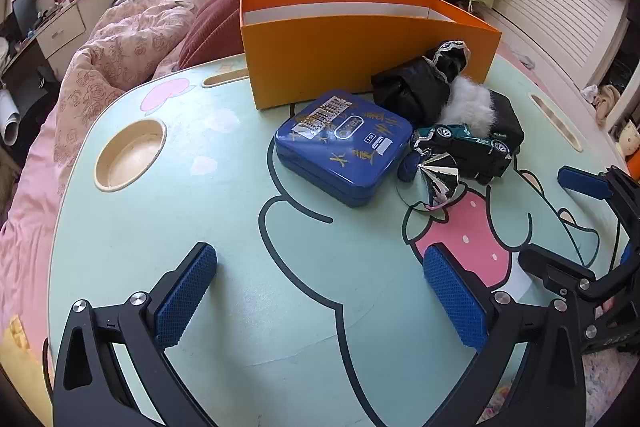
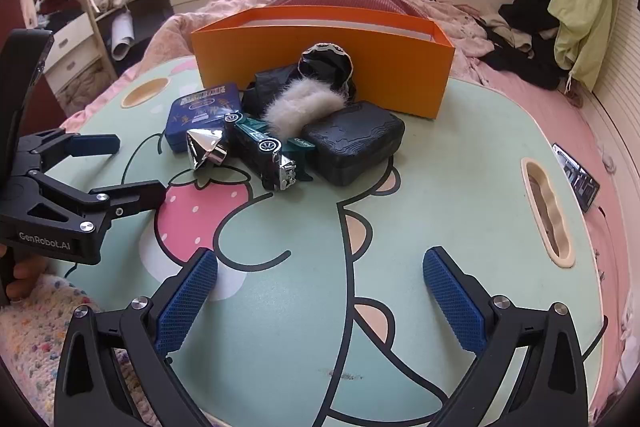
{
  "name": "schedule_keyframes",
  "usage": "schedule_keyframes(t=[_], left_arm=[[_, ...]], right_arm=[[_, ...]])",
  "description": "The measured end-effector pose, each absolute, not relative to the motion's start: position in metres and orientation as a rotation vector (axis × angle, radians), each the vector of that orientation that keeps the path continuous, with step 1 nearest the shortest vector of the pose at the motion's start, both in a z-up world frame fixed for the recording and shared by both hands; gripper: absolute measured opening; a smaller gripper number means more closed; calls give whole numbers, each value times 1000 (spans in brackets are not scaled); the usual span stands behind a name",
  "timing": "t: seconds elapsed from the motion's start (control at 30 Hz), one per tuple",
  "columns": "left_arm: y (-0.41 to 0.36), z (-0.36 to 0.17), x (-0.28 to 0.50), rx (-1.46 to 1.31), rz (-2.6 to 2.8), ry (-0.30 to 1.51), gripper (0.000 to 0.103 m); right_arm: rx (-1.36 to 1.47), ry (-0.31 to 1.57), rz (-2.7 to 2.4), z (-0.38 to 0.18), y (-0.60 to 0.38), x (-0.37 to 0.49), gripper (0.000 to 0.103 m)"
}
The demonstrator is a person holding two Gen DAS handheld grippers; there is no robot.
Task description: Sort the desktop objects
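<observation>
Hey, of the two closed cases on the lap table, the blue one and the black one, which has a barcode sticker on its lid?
The blue tin. A white barcode sticker sits on its lid; the black case shows only an embossed pattern.

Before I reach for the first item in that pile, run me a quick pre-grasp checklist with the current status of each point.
1. Left gripper jaws wide apart, nothing between them: ok.
2. Right gripper jaws wide apart, nothing between them: ok.
3. Open-topped orange cardboard box upright behind the pile: ok. Contents: cannot tell.
4. Flat blue metal tin lies flat at the pile's edge, top uncovered: ok.
5. Dark green toy car free to lift: not ok; it leans against the black textured case, crowded by the shiny silver cone.
6. White fluffy piece separate from the black fabric bundle: cannot tell.
</observation>
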State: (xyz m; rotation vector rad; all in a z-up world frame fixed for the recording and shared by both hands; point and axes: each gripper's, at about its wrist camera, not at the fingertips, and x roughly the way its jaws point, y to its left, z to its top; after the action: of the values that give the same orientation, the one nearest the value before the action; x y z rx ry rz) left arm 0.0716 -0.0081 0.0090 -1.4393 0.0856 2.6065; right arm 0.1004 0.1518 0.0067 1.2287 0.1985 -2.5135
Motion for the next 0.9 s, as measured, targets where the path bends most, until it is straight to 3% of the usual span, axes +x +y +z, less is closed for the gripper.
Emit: schedule_keyframes(t=[0.9], left_arm=[[-7, 10, 71, -1436, 2607, 83, 103]], right_arm=[[1225, 199, -2514, 7, 151, 100, 103]])
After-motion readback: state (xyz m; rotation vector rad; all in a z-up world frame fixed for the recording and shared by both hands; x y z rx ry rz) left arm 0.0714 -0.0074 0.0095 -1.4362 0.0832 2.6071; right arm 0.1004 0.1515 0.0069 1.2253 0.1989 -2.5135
